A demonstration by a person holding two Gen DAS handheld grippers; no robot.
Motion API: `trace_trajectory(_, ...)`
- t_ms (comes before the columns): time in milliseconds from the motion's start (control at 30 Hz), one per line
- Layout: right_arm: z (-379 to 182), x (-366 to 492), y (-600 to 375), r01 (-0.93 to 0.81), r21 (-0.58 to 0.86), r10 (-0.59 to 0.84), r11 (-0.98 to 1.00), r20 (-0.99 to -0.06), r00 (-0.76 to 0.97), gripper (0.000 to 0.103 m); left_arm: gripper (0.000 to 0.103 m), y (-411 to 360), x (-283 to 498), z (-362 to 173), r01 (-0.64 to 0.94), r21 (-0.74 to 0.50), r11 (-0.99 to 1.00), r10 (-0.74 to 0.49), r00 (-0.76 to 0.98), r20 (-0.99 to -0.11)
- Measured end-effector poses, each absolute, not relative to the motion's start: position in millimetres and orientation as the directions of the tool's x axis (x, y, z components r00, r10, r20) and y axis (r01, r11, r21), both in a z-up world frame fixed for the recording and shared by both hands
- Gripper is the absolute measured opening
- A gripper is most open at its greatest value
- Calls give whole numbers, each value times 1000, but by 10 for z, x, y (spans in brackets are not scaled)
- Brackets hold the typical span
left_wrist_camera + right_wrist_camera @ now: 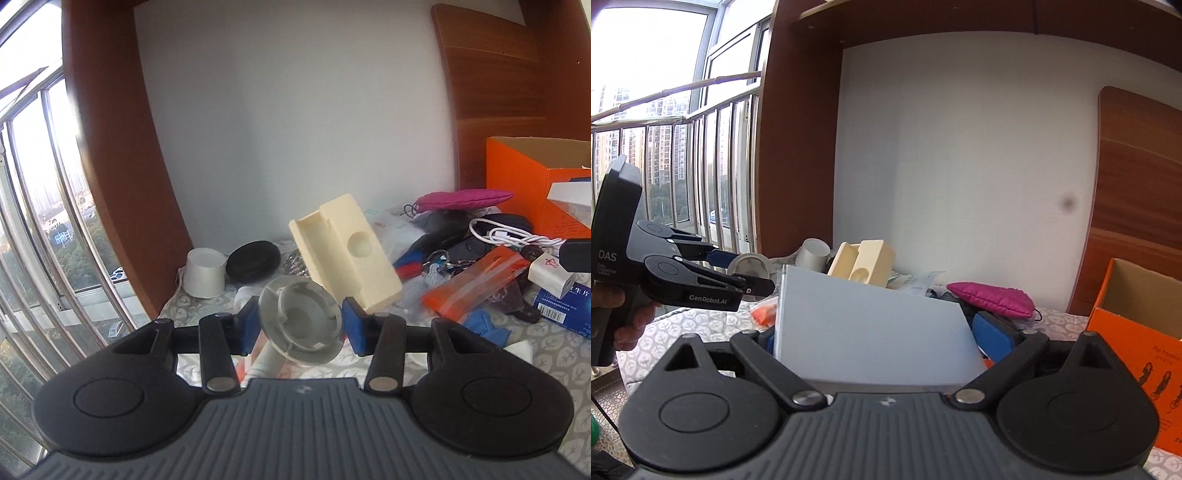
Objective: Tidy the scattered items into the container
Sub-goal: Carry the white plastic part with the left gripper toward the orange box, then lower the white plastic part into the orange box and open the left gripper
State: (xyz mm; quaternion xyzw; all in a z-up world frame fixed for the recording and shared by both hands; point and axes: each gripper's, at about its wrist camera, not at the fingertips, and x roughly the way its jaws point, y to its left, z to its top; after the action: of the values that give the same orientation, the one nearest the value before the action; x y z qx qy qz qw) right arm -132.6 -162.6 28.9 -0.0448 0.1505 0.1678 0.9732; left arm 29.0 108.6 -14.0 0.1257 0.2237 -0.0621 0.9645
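Left wrist view: the left gripper (300, 326) has its blue pads closed partway onto a grey round plastic fitting (301, 319), a flanged disc on a white stem. The pads press its rim on both sides, and the fitting is clear of the patterned cloth (554, 363). Behind it a cream foam insert (345, 251) stands tilted. A white cup (204, 273) sits inverted beside a black round case (253, 261). Further right lie a magenta pouch (463, 197), a white cable (506, 232) and an orange zip bag (476, 284). The orange box (524, 184), the container, stands open at the far right, well apart from the fitting.

Right wrist view: the right gripper (886, 339) stands wide, its pads on the two side edges of a flat white box (871, 328), which is tilted and raised above the clutter. The left gripper appears at the left edge, held by a hand (635, 317), with the grey fitting between its fingers. The orange box stands open at the right edge, near the white box.

Step in hand, as judged: both items are gripped and lifted; carrying has begun. The next move calls for swinging each item over the open orange box, the right hand first since it is nearer, then releasing inside the walls. The left hand needs clearance over the foam insert.
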Motion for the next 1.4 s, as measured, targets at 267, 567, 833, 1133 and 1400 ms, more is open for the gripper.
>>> trace_trajectory(267, 496, -1396, -2331, -167, -59, 146, 984, -261, 954, 99, 46, 246, 610, 10, 327, 236, 915, -211, 887, -411)
trace_trajectory(567, 628, -1460, -3190, 74, -91, -94, 993, -235, 967, 99, 46, -778, 954, 159, 477, 191, 858, -389, 846, -363)
trace_trajectory(833, 526, -1391, -3913, 257, -33, -257, 966, -252, 933, 99, 46, -1491, 1246, 170, 534, 194, 823, -443, 817, -371)
trace_trajectory(1133, 345, -986, -4338, 316, 6, -296, 949, -335, 895, 99, 46, -1795, 1593, 51, 488, 200, 850, -361, 815, -453)
trace_trajectory(1400, 216, -710, -4445, 326, -39, -311, 945, -425, 850, 99, 47, -1880, 1752, -86, 483, 206, 851, -321, 790, -523)
